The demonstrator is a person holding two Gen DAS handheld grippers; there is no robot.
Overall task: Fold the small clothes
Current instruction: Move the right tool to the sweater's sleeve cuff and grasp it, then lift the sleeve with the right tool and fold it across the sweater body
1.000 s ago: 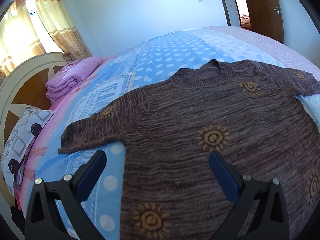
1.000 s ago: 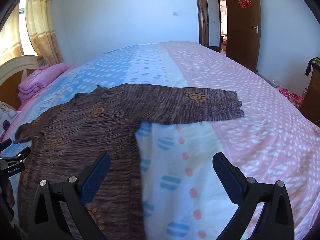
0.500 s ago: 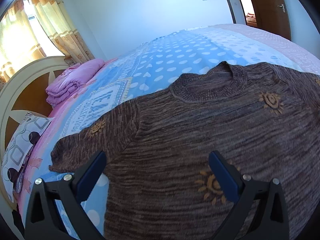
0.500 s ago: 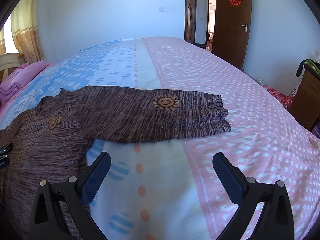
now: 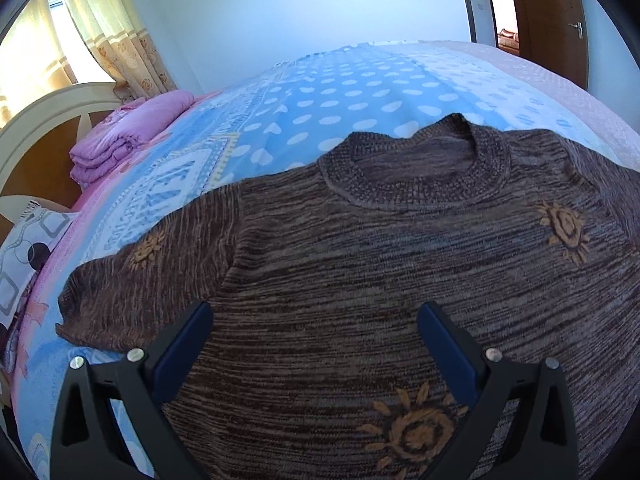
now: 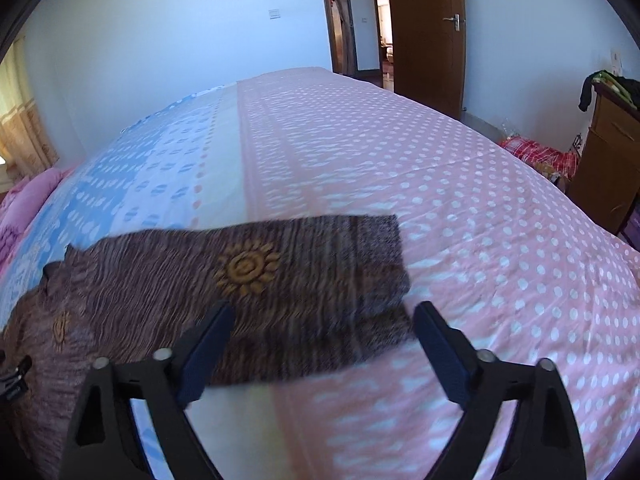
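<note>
Right gripper (image 6: 322, 324) over the sweater's right sleeve (image 6: 256, 280), jaws apart and closing, cuff end of the sleeve framed between the blue pads (image 6: 206, 350) but not pinched. Sleeve stretched flat across the bedspread (image 6: 460, 208), cuff lying on the pink dotted half, upper arm reaching back over the pale and blue stripes toward the sweater's body. One orange sun motif (image 6: 247, 267) on the sleeve, just beyond the pads. Further from the sleeve, a wooden door (image 6: 426, 32) at the far wall and a wooden cabinet (image 6: 604, 164) off the bed's edge.

Left gripper (image 5: 314, 334) above the sweater (image 5: 380, 272), jaws wide apart, nothing between them but the knit below; contact with the fabric not clear. Brown sweater spread face-up on the bedspread, round collar (image 5: 416, 176) pointing away, left sleeve (image 5: 148, 280) reaching out beside the left pad. Beyond that sleeve, a folded pink blanket (image 5: 128, 140) near the headboard (image 5: 52, 128), a patterned pillow (image 5: 28, 248) below it, curtains (image 5: 92, 32) behind.
</note>
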